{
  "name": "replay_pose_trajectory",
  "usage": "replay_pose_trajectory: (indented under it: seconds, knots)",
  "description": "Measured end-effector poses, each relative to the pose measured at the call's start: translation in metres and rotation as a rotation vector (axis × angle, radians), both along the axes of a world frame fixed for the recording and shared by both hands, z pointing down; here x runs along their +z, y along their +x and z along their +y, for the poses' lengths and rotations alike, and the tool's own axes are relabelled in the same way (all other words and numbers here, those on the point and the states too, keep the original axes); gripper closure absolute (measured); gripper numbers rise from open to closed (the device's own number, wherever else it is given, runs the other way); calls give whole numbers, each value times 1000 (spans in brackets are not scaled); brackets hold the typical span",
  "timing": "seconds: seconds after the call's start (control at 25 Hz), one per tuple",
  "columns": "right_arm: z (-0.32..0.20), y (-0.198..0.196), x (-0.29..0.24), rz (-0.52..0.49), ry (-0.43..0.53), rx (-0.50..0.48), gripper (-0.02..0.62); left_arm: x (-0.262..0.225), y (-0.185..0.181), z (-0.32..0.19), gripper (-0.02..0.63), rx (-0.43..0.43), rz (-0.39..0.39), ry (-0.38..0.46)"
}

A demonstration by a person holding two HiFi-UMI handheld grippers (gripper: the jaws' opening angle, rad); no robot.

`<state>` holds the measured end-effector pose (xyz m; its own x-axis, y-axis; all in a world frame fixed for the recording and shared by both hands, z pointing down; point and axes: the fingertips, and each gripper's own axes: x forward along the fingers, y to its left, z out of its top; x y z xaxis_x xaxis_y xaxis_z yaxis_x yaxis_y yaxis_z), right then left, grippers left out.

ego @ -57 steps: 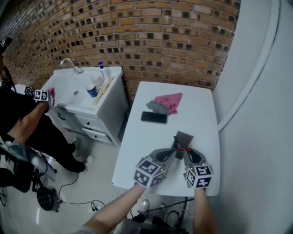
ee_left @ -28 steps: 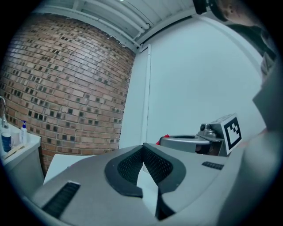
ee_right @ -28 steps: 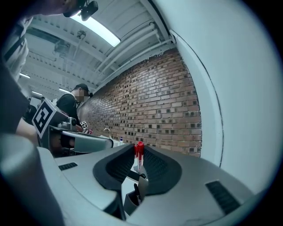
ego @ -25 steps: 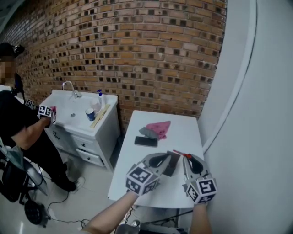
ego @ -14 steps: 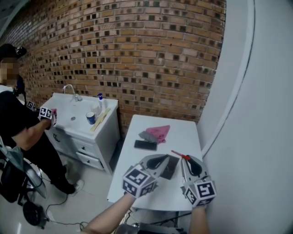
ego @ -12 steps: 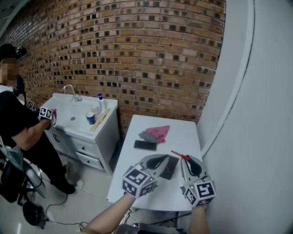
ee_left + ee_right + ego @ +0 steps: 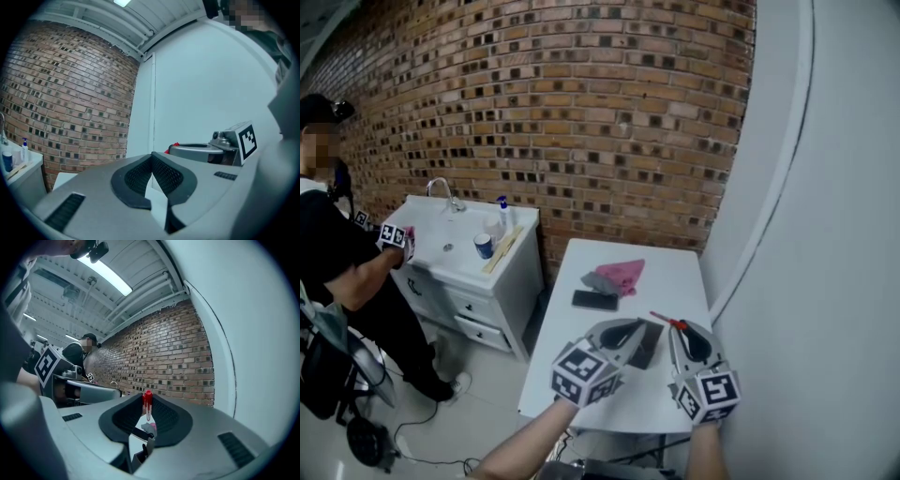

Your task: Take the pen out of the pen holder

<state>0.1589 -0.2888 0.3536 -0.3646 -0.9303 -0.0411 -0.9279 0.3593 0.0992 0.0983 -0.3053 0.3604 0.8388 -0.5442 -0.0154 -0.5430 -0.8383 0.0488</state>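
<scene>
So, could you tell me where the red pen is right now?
The red pen sits clamped in the right hand-held gripper, lower right in the head view, beside the dark pen holder.

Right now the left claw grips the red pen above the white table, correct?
No: the right claw, not the left claw, grips the red pen above the white table. The right gripper view shows the pen between its jaws.

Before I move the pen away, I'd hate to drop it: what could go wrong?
The right tongs pinch the pen only at their very tips, near its red cap, so it could slip or swing. If dropped, it might roll off the table, whose right edge is close.
</scene>
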Motion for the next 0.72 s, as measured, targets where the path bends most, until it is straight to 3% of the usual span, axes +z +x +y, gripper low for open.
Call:
replay_pose_trajectory:
  seconds: [0.72]
  knots:
    - [10,-3,-2,2,-14,-4,532,0,-1,10,604,3,-15,2]
